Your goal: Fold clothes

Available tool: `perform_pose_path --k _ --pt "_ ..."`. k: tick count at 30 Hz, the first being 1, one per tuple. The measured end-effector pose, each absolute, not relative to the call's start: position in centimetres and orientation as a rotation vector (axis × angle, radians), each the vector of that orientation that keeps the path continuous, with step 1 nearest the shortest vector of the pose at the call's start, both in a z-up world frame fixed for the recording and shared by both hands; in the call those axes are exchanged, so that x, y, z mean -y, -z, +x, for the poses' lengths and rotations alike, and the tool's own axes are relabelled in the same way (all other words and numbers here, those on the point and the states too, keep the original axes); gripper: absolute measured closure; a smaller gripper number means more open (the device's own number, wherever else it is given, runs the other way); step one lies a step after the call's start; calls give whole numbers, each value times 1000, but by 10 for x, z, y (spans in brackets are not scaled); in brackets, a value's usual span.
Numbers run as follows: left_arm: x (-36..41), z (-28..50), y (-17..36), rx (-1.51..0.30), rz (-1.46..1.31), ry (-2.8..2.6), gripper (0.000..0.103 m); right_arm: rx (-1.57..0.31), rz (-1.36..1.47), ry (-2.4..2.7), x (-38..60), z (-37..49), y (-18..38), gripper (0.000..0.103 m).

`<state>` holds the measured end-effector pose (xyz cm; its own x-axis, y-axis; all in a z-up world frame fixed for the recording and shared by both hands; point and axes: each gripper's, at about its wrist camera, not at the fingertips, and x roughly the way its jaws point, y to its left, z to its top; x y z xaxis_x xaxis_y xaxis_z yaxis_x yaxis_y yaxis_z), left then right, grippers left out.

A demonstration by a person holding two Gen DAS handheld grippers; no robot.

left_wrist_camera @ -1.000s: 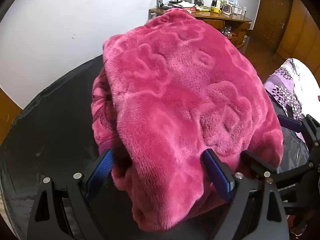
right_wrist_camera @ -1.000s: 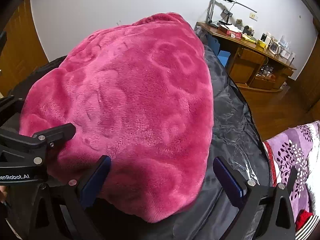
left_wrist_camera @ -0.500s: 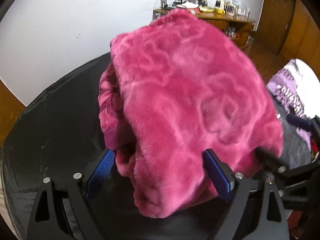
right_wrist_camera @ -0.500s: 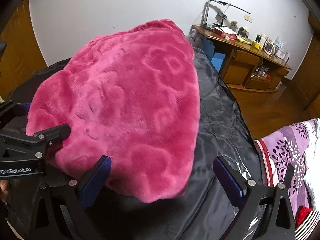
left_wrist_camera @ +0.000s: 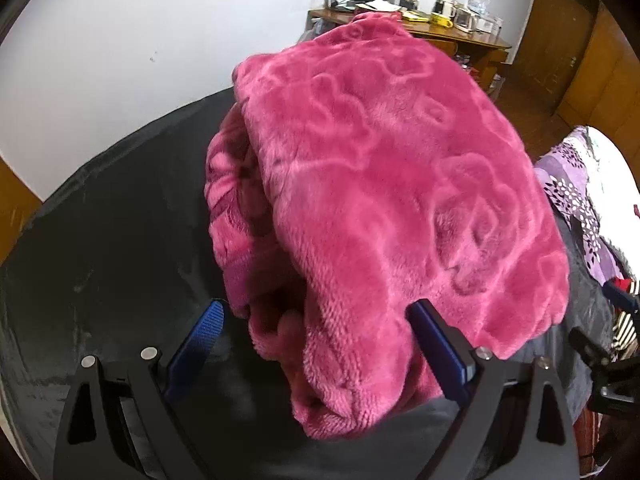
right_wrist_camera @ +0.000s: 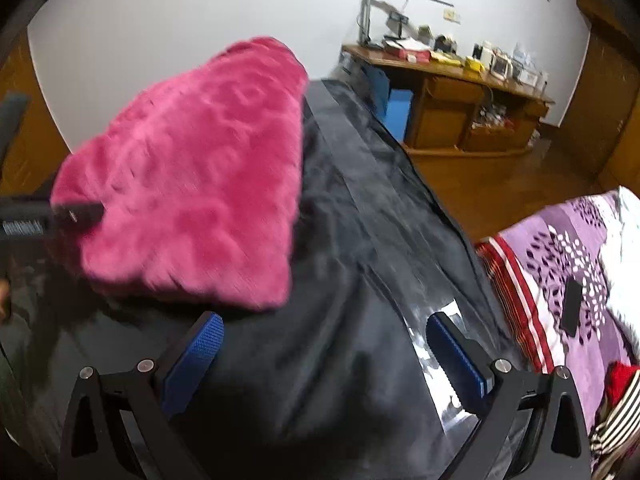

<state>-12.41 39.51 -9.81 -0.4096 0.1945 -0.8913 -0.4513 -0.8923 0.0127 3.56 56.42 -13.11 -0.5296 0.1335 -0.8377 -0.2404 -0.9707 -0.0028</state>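
A folded pink fleece garment with an embossed rose pattern lies on the black table cover. My left gripper is open, and the garment's thick near edge bulges between its blue pads without being pinched. In the right wrist view the garment sits to the upper left. My right gripper is open over the bare black cover, clear of the cloth. The left gripper's finger touches the garment's left edge there.
A wooden desk crowded with small items stands by the white wall. A bed with purple floral bedding lies right of the table, with a dark phone on it and striped cloth near its corner.
My right gripper has drawn back and swung right, so the garment no longer lies between its fingers. The left gripper has backed off slightly and the fold has settled.
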Motion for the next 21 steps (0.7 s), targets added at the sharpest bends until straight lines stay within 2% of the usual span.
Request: perform_pose_path --k 3,7,12,16,21 --pt "-396 -126 103 -374 -1439 -2297 7 -163 -1418 -2564 -560 30 139 0" --pt "-397 -127 109 -391 -1455 -2271 7 -60 -1448 -2566 -545 12 151 0" --pt "-391 -124 114 -425 -1448 -2245 6 -22 -1328 -2516 -551 -2 147 0" --pt "-389 -124 122 -447 -1452 -2237 3 20 -1335 -2441 -558 -9 156 0" --pt "-380 -124 124 -431 -1462 -2225 0 -43 -1388 -2402 -568 -4 162 0"
